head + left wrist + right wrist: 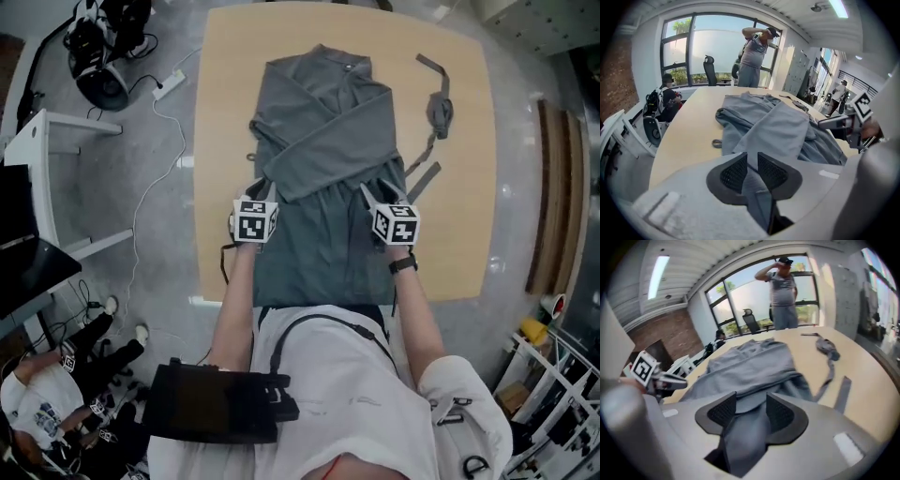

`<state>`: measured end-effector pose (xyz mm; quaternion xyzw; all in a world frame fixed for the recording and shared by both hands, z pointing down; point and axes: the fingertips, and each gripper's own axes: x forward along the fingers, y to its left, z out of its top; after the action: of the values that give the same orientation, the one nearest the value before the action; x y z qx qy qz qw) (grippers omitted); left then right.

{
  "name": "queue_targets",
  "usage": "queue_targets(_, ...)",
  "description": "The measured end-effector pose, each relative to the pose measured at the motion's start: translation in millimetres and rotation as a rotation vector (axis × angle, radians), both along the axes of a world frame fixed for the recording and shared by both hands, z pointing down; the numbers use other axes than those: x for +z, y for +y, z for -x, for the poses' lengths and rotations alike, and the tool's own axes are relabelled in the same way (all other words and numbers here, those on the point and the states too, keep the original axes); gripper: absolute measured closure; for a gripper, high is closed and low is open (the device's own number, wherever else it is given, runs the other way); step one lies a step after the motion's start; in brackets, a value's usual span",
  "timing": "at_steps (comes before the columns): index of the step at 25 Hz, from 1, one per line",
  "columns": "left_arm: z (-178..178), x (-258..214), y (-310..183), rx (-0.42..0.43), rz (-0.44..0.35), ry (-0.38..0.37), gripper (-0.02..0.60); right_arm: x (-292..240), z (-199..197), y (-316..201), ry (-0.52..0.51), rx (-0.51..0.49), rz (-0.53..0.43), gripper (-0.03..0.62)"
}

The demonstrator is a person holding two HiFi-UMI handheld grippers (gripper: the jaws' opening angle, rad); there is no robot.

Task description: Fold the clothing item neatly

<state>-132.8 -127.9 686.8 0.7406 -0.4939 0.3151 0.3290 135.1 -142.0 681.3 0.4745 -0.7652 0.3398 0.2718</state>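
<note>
The grey garment [319, 141] lies lengthwise down the middle of the desk [225, 112], with its sleeves crossed and its hem at the near edge. Your left gripper [752, 165] is nipped nearly closed on a thin fold at the garment's left side. Your right gripper [751, 404] stands wider, with a thicker bunch filling its gap. Raise both folds level and together and carry them toward the far edge. Keep the cloth taut between them so the crease runs straight.
</note>
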Motion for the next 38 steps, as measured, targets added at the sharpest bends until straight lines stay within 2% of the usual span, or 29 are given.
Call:
queue_targets(3, -37, -9, 9, 0.064, -0.019, 0.048, 0.508, -12, -78, -38, 0.041, 0.188, -0.035, 0.398)
queue_targets(5, -62, -18, 15, 0.104, -0.024, 0.087, 0.509, -16, -112, -64, 0.080, 0.236, -0.066, 0.401)
queue_targets(8, -104, -32, 20, 0.165, -0.031, 0.144, 0.556, -17, -149, -106, 0.155, 0.231, -0.099, 0.413)
queue_targets(10, -133, -38, 19, 0.224, -0.043, 0.155, 0.561, -15, -168, -133, 0.196, 0.207, -0.113, 0.433)
queue_targets(14, -193, -41, 24, 0.355, -0.059, 0.183, 0.574, 2, -200, -178, 0.288, 0.134, -0.097, 0.427)
queue_targets(20, -241, -45, 47, 0.478, -0.030, 0.196, 0.580, 16, -230, -238, 0.358, 0.111, -0.080, 0.399)
queue_targets(24, -247, -39, 58, 0.487, 0.001, 0.192, 0.580, 28, -239, -262, 0.384, 0.100, -0.017, 0.352)
queue_targets(26, -246, -37, 63, 0.489, 0.007, 0.186, 0.580, 37, -240, -265, 0.374, 0.084, 0.027, 0.362)
queue_targets(28, -244, -37, 65, 0.493, 0.006, 0.181, 0.580, 40, -239, -263, 0.346, 0.075, 0.066, 0.443)
queue_targets(29, -243, -37, 64, 0.491, 0.005, 0.181, 0.580, 40, -239, -260, 0.343, 0.070, 0.081, 0.522)
queue_targets(30, -241, -37, 63, 0.485, 0.003, 0.181, 0.580, 37, -238, -257, 0.346, 0.062, 0.087, 0.541)
queue_targets(33, -232, -42, 59, 0.469, -0.012, 0.185, 0.580, 8, -222, -243, 0.309, 0.029, 0.031, 0.545)
queue_targets(38, -203, -56, 52, 0.417, -0.045, 0.193, 0.580, -89, -152, -193, 0.113, -0.122, -0.136, 0.545)
